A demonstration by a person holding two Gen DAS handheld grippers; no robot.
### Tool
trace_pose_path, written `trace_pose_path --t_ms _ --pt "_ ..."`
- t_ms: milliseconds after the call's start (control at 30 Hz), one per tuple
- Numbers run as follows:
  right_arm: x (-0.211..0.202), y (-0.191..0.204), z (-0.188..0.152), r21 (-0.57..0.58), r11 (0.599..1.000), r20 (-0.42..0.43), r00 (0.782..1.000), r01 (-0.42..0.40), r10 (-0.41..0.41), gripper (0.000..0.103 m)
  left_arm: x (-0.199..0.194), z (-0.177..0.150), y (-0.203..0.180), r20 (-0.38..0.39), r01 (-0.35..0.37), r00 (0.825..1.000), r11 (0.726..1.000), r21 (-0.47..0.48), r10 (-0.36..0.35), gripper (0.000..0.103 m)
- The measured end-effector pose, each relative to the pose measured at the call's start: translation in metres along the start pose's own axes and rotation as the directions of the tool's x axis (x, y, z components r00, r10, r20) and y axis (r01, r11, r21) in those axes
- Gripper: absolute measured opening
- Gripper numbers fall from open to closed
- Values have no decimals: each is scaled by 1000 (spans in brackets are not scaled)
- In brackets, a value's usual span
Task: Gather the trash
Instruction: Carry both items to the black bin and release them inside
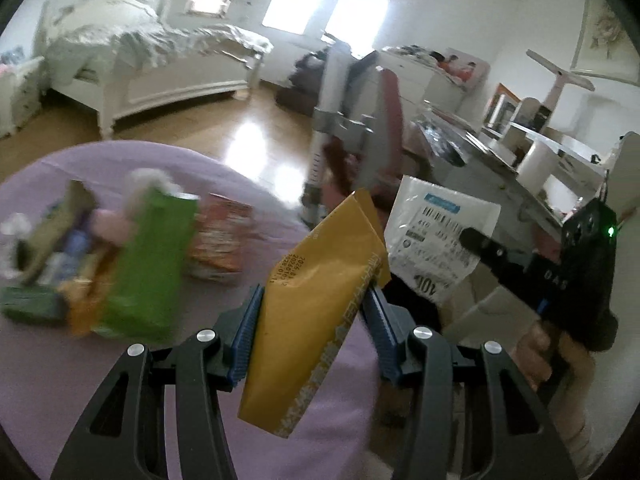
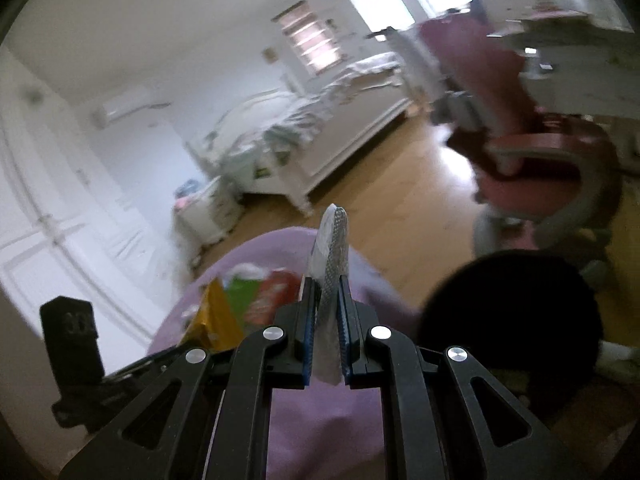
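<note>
Above the purple cloth [image 1: 52, 364], my left gripper [image 1: 316, 312] stands about half open, its blue pads pressed on either side of a yellow wrapper [image 1: 320, 300], which stands up tilted between them. To its right, my right gripper [image 2: 325, 320] has its jaws nearly together, pinching a flat white label bag [image 1: 436, 236] edge-on; from its own camera the bag shows as a thin grey-white sliver rising past the fingertips. On the cloth to the left lies a blurred heap of trash: a green carton [image 1: 148, 268], an orange box [image 1: 220, 240] and smaller wrappers. A dark round bin [image 2: 516, 320] sits low at right, beside a pink chair [image 2: 552, 160].
</note>
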State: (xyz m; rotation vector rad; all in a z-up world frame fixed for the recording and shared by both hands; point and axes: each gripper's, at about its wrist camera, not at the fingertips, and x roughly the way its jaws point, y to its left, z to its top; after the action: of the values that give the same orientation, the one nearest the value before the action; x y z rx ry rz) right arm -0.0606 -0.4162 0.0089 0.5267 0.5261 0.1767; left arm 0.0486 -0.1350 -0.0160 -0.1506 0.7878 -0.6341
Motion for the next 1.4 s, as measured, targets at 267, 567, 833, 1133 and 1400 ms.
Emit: trace_pose_path --t_ms 267,567,833,1133,1400 --pt "-20 -86 -5 97 981 16 985 168 -170 12 83 4 -56 -124 78 990 995 62 -70 50" --pt "-17 -136 -24 139 954 -28 964 264 -263 12 146 -4 -92 -227 104 970 991 80 -84 50" --pt "-13 -157 -31 151 943 -56 955 296 -290 12 173 -8 -107 -265 92 962 990 103 -61 53" --pt "-24 -168 -33 227 934 -38 961 275 -273 70 176 -6 -120 -258 78 966 985 154 -36 93" --pt "-23 -156 -33 215 945 -38 970 244 -242 70 135 0 -102 -184 64 982 991 113 -43 93"
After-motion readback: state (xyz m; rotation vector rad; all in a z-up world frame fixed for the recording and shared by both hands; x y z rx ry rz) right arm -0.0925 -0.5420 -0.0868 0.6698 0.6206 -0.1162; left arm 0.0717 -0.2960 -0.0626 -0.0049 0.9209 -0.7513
